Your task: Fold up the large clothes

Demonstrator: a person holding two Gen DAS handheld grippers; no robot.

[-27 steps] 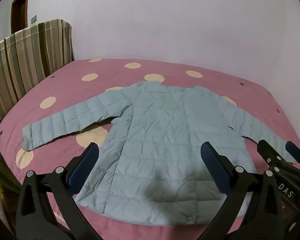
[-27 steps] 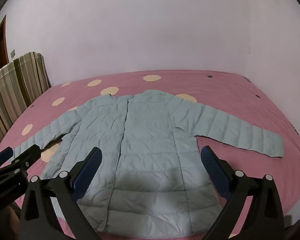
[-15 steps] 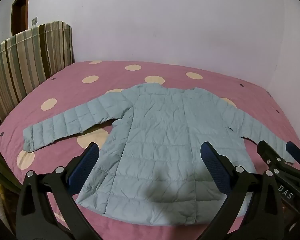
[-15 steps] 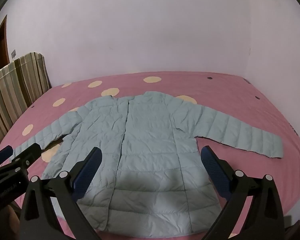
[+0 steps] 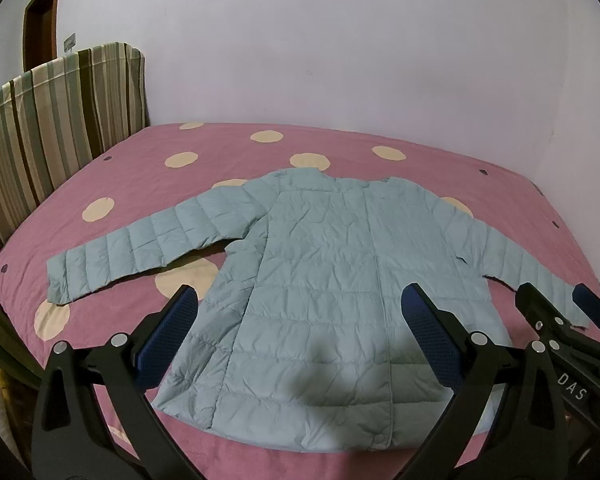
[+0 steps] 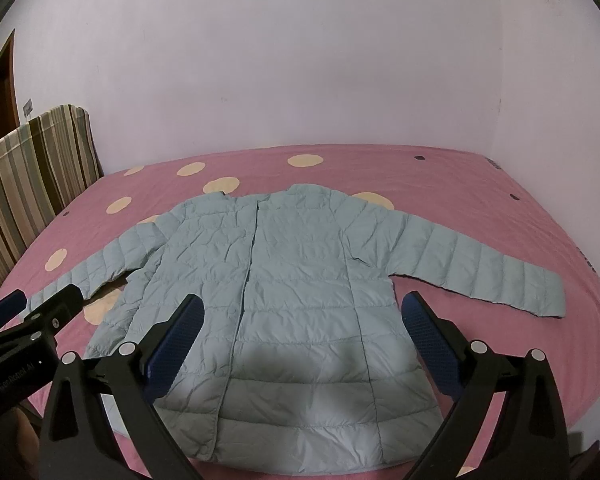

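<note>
With both the left gripper and right gripper held wide and empty, the quilted jacket, spread flat on the bed, is judged light, soft, slippery, best pinched at a sleeve cuff.

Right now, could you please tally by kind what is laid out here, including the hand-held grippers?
Jacket, pale blue quilted, spread flat with both sleeves out: 1
Bed with pink dotted sheet: 1
Striped cover at the bed's left side: 1
Hand-held grippers, both open above the jacket's hem: 2 (left hand-held gripper, right hand-held gripper)
Total: 5
</note>
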